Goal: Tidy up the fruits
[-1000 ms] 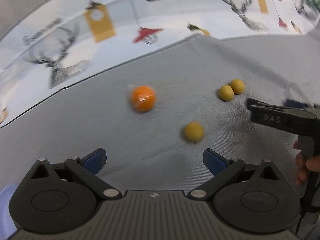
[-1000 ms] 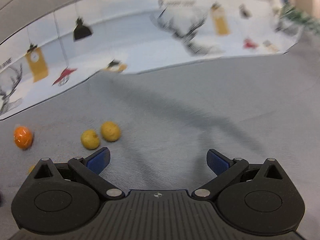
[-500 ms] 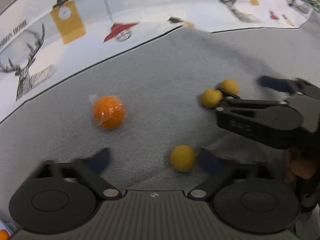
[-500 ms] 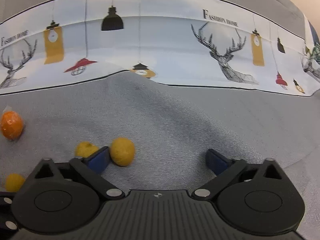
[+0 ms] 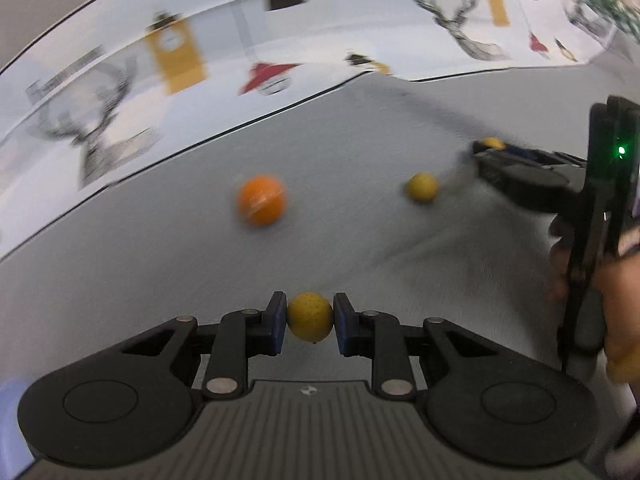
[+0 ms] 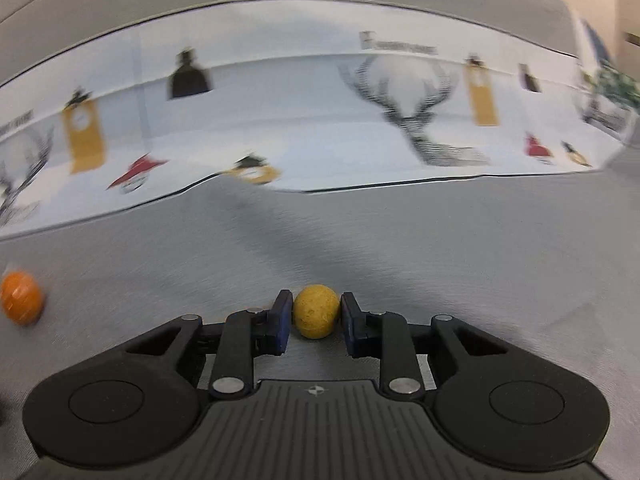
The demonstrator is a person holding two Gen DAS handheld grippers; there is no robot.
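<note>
My left gripper (image 5: 310, 318) is shut on a small yellow fruit (image 5: 310, 322), its blue pads pressing both sides. Ahead on the grey cloth lie an orange (image 5: 261, 200) and another yellow fruit (image 5: 421, 187). At the right of the left wrist view a hand holds my right gripper (image 5: 486, 148), with a yellow fruit (image 5: 493, 143) at its tips. In the right wrist view that gripper (image 6: 316, 314) is shut on a yellow fruit (image 6: 317, 311). The orange (image 6: 21, 297) shows at the far left there.
A white cloth band (image 6: 320, 120) printed with deer, lamps and tags runs across the back, beyond the grey cloth (image 6: 440, 248). A pale blue thing (image 5: 10, 404) peeks in at the lower left edge of the left wrist view.
Both grippers went from wide open to shut, each on a small yellow fruit. The right gripper shifted left onto one fruit of the pair; the left closed in on the lone near fruit.
</note>
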